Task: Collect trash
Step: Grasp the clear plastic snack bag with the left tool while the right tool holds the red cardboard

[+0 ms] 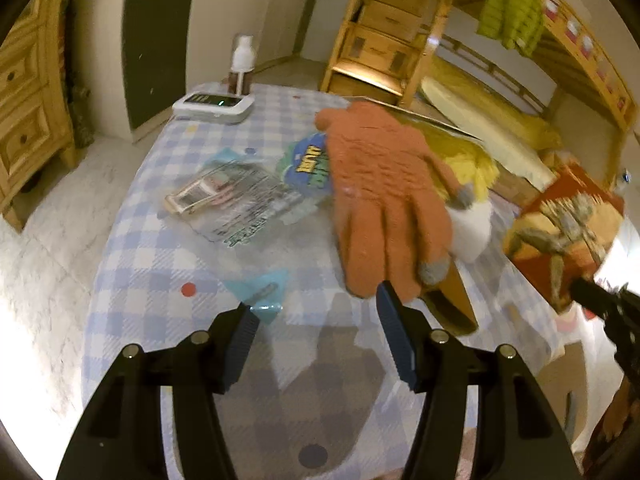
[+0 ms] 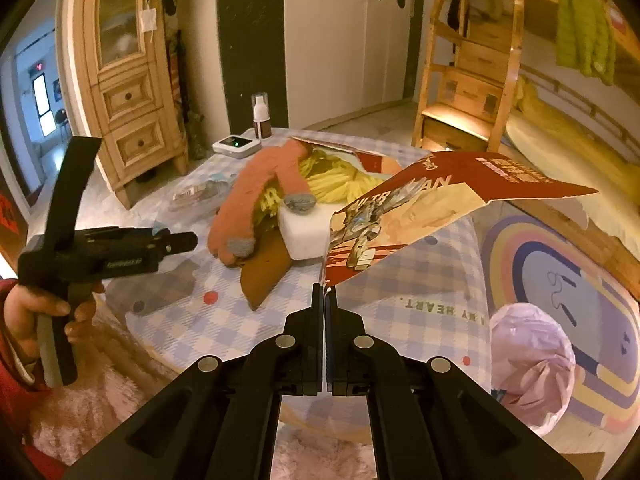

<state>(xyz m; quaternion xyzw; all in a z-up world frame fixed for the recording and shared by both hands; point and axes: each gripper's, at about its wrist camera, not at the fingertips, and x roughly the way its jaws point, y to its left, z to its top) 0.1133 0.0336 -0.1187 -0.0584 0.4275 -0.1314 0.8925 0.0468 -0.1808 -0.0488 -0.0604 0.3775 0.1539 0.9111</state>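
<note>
From my left wrist camera, my left gripper hangs wide open over the blue checked tabletop, holding nothing. Clear plastic wrappers and a small blue scrap lie just ahead. The fuzzy orange glove sits close on the right, and I might grab it by mistake.

From my right wrist camera, my right gripper is pinched tight on one corner of the torn red cardboard picture card, held up in the air. It could slip or rip. Only here do I see the pink plastic bag on the floor, near right.
</note>
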